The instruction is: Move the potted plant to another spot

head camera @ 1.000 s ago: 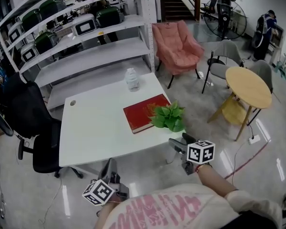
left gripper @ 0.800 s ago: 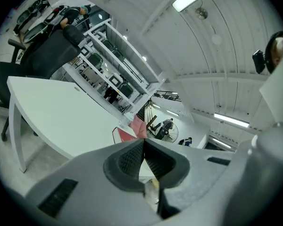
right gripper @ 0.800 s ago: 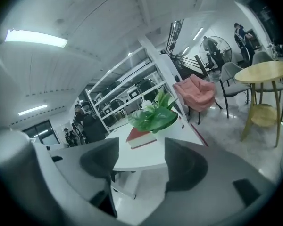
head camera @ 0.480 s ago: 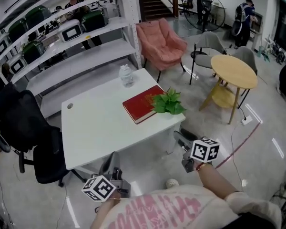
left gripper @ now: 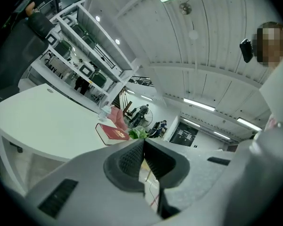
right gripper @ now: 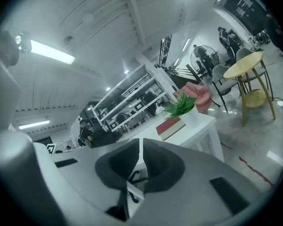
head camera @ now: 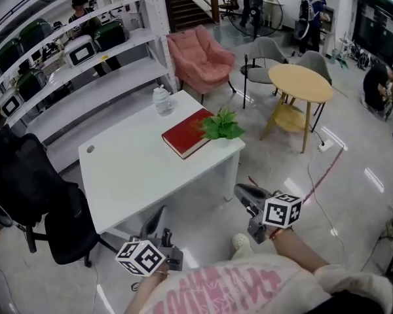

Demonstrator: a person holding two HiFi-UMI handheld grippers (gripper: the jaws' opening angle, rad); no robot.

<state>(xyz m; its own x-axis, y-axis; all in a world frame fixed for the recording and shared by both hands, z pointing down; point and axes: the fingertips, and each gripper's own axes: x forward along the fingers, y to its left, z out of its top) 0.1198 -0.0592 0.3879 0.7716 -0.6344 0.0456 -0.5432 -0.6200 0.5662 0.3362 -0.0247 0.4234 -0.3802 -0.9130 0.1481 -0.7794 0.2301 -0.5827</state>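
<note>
Right hand-held gripper (right gripper: pixel 141 142), jaws just closed, nothing between

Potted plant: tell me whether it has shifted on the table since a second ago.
No. The potted plant stands at the same table corner, beside the red book; only the camera moved.
</note>
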